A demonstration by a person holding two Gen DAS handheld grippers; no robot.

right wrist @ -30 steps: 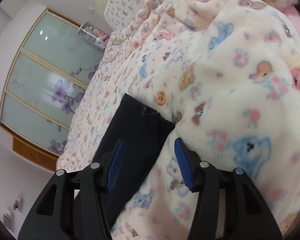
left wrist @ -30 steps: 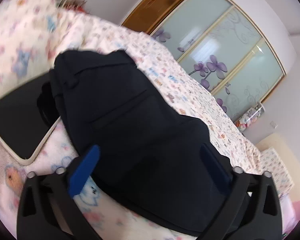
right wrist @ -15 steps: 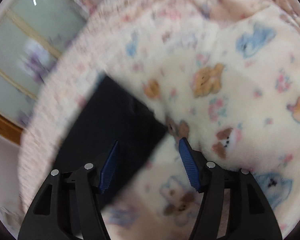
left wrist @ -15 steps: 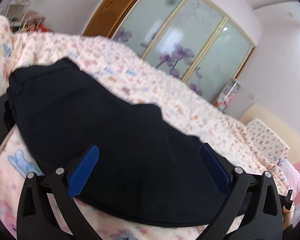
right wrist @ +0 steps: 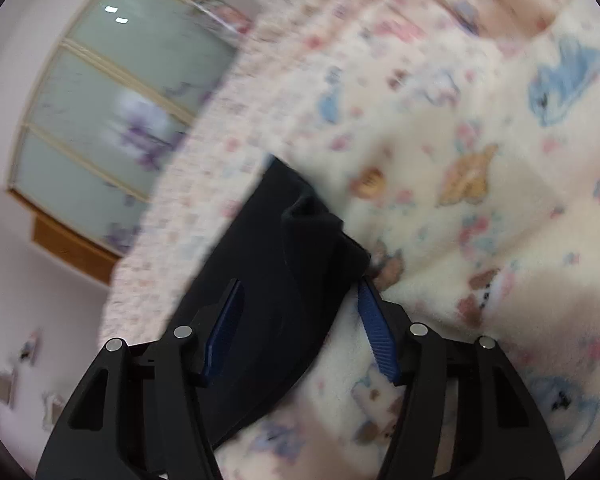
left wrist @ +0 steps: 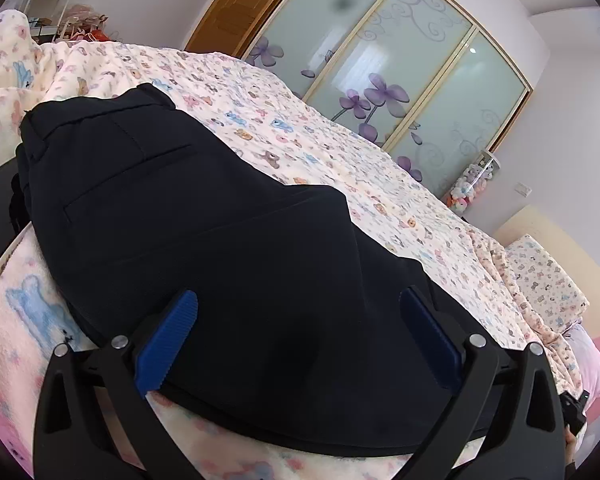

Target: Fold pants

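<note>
The dark navy folded pants point(left wrist: 228, 240) lie on the cream fleece blanket with a cartoon-animal print point(left wrist: 16, 320), waistband at the far left. The left gripper point(left wrist: 298, 332), with black arms and blue ribbed pads, hangs over the near edge of the pants, jaws spread wide, pinching nothing. Behind stands a frosted-glass wardrobe with purple flowers point(left wrist: 384, 80). The right gripper point(right wrist: 300, 328) hovers spread above the pants' leg end point(right wrist: 276, 280), pads clear.
</note>
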